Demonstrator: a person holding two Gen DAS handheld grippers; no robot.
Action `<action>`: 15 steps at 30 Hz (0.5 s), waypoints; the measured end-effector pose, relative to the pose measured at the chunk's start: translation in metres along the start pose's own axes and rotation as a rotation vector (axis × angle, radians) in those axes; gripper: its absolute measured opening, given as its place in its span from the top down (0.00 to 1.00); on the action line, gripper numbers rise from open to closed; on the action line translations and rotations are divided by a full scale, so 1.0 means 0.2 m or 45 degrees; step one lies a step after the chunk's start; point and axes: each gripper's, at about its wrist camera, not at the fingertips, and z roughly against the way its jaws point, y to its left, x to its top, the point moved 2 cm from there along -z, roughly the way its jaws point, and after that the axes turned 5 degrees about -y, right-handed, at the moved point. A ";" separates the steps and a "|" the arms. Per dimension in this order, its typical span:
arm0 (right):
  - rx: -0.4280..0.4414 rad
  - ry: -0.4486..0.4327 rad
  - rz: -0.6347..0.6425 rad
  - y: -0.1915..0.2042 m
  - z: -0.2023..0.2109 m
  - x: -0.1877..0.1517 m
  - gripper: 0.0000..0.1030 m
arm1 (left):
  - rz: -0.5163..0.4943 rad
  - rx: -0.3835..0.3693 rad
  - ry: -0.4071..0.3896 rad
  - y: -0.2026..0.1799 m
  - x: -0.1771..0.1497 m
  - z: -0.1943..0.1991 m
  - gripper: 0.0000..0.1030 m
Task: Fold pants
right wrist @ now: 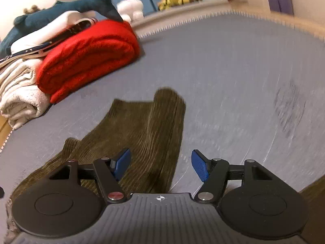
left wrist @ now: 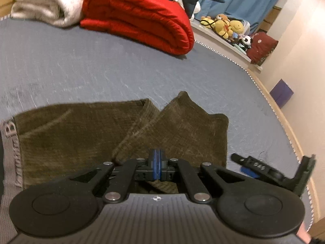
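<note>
Two grippers are working over a grey-blue bed. L gripper (left wrist: 156, 163): blue pads pressing together, pinching a raised ridge of the olive corduroy pants (left wrist: 81, 134). R gripper (right wrist: 160, 165): fingers spreading wide, holding nothing, hovering over the pants' (right wrist: 146, 126) edge. Pants are lying partly folded at the near side of the bed (left wrist: 101, 65), waistband label showing at left. Red quilt (left wrist: 142, 18) and cream blanket (left wrist: 44, 2) are sitting folded toward the far edge; plush toys (left wrist: 225, 25) beyond it.
</note>
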 end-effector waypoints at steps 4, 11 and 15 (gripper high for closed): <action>0.008 0.066 -0.085 -0.04 -0.09 -0.03 0.34 | -0.010 0.001 0.011 -0.03 -0.02 -0.01 0.99; -0.003 0.083 -0.104 -0.06 -0.21 -0.06 0.33 | -0.039 -0.011 0.036 -0.07 -0.03 -0.03 0.97; 0.000 0.075 0.010 0.00 -0.23 -0.06 0.80 | -0.043 -0.023 0.045 -0.09 -0.03 -0.03 0.96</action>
